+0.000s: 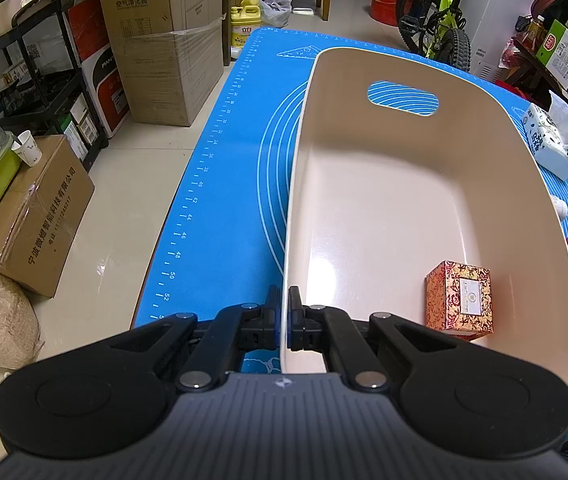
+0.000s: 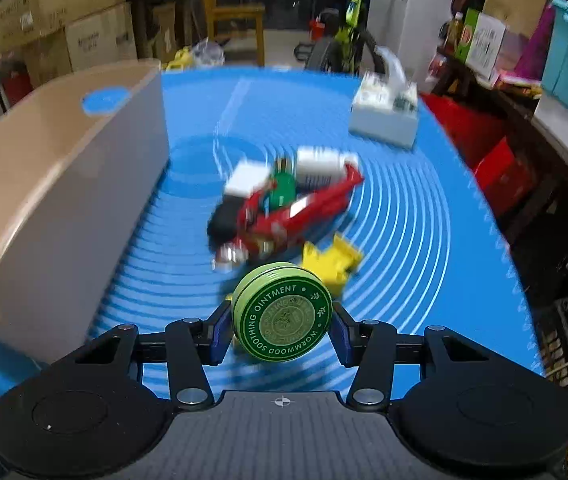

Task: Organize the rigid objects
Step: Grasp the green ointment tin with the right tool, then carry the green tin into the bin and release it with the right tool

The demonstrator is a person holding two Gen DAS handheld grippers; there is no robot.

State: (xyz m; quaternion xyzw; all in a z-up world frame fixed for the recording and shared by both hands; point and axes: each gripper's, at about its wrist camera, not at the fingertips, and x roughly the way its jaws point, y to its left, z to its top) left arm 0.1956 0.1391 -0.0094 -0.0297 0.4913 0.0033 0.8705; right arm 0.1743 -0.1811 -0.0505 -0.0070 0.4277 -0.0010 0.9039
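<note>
My left gripper (image 1: 284, 312) is shut on the near left rim of a beige plastic bin (image 1: 364, 208). A red and gold patterned box (image 1: 459, 301) lies inside the bin at its near right. My right gripper (image 2: 281, 320) is shut on a round green ointment tin (image 2: 281, 311) and holds it above the blue mat (image 2: 404, 216). The bin also shows in the right wrist view (image 2: 43, 184), to the left. Ahead of the tin lies a blurred pile: a red box (image 2: 304, 212), a white bottle (image 2: 320, 168), a green cap (image 2: 281, 192) and a yellow piece (image 2: 336, 260).
A tissue box (image 2: 384, 114) stands at the mat's far right; it also shows in the left wrist view (image 1: 552, 140). Cardboard boxes (image 1: 163, 40), a black shelf cart (image 1: 31, 80) and a bicycle (image 1: 440, 20) stand on the floor around the table.
</note>
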